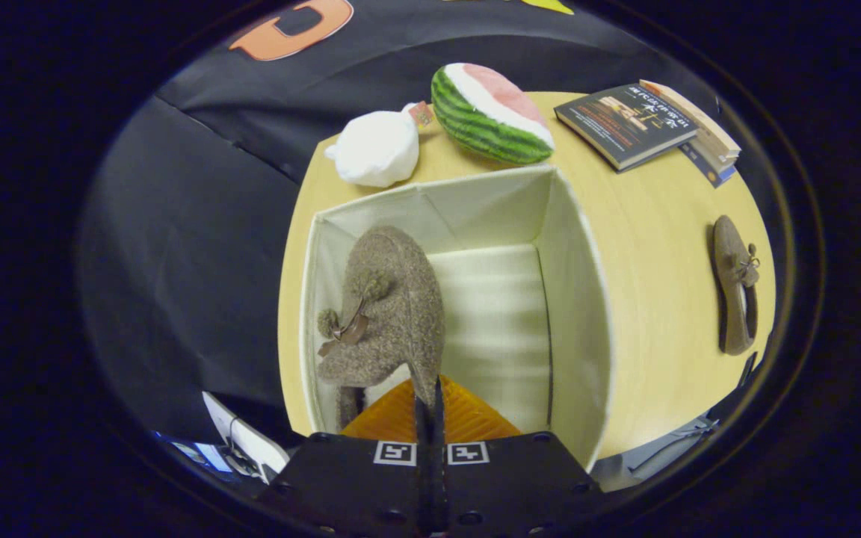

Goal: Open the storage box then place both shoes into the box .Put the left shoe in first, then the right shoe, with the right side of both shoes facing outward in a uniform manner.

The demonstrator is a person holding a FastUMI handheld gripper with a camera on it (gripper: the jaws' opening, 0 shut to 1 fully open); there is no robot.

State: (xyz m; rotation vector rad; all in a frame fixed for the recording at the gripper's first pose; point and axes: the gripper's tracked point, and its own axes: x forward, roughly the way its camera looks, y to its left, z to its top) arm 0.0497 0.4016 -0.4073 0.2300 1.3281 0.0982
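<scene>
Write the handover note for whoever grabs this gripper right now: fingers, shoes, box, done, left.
Gripper: fingers closed together, pinching the edge of the first shoe at its opening, holding it over the left side of the storage box.
Box: open on the wooden table, nothing else seen inside.
Second shoe: lying on the table to the right of the box, apart from it.
Done: box opened, first shoe picked up and brought into the box.
Left: set it down, release, fetch the second shoe, place it alongside facing the same way.
</scene>
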